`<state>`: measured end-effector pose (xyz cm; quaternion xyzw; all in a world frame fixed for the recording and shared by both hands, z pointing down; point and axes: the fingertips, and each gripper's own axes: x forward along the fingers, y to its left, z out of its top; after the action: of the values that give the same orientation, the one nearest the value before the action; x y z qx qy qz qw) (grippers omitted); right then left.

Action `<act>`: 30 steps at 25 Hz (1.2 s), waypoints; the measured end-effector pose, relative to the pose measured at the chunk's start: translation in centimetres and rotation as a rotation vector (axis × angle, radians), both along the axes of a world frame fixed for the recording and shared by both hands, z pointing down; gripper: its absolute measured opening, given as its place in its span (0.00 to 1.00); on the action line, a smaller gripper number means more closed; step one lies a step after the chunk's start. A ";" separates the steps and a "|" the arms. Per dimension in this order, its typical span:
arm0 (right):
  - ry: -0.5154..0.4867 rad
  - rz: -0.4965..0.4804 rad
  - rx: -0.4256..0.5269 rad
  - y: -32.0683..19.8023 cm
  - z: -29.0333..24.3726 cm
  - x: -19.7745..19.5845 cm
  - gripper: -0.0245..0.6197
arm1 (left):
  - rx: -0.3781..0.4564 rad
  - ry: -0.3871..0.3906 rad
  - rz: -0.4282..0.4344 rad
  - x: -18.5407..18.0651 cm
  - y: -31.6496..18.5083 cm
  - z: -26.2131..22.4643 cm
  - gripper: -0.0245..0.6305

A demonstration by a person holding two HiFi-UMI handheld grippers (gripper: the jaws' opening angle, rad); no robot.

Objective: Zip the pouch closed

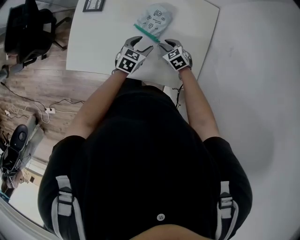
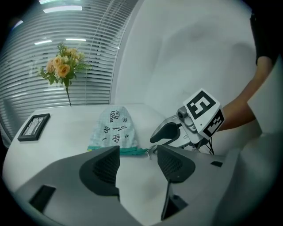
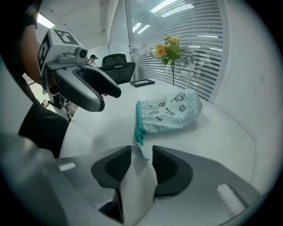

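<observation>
Here, on the far left of the head view, one black office chair [image 1: 28, 28] stands on the wood floor, and next comes one dark picture frame [image 1: 93, 4] lying flat on the white table [image 1: 103, 42]. The frame carries no print that can be read. The left gripper [image 1: 140, 46] hovers low over the table just short of the pouch, its fingers spread apart with only bare table between them, as its own view shows [image 2: 139, 161]. Its marker cube bears black-and-white square patterns, not letters. In the middle lies the single pouch [image 1: 154, 18], pale mint with a fine check, resting on the table between and just beyond the two grippers. It is printed with several small dark cartoon figures and short lines of lettering, too small to read in any view. A teal zipper band [image 1: 147, 33] runs along its near edge. The zipper pull [image 3: 142, 151] sticks out from that band's end and sits in the gap between the jaws of the right gripper [image 3: 142, 161]; those fingers are parted, closer together than the left's, and not pressed on the tab. One bunch of yellow and peach flowers [image 3: 168, 48] stands before the window blinds beyond the pouch.
</observation>
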<state>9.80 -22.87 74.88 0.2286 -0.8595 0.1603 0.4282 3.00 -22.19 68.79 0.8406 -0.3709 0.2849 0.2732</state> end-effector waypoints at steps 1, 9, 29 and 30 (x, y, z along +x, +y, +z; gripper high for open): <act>0.007 -0.008 0.001 -0.1 0.2 -0.2 0.28 | -0.008 0.001 0.001 0.0 0.0 0.3 0.45; 0.044 -0.036 -0.004 -0.2 1.5 -0.7 0.17 | -0.063 0.021 0.030 1.2 0.6 1.8 0.44; -0.081 -0.051 -0.002 0.4 -2.3 -2.9 0.08 | -0.166 -0.014 0.110 3.4 0.7 5.5 0.35; -0.085 -0.055 -0.002 0.5 -2.4 -3.1 0.08 | -0.168 -0.014 0.113 3.3 0.7 5.5 0.34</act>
<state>6.66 -22.37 72.48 0.1973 -0.8827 0.1588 0.3958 6.32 -21.48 74.29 0.8323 -0.2999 0.3357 0.3235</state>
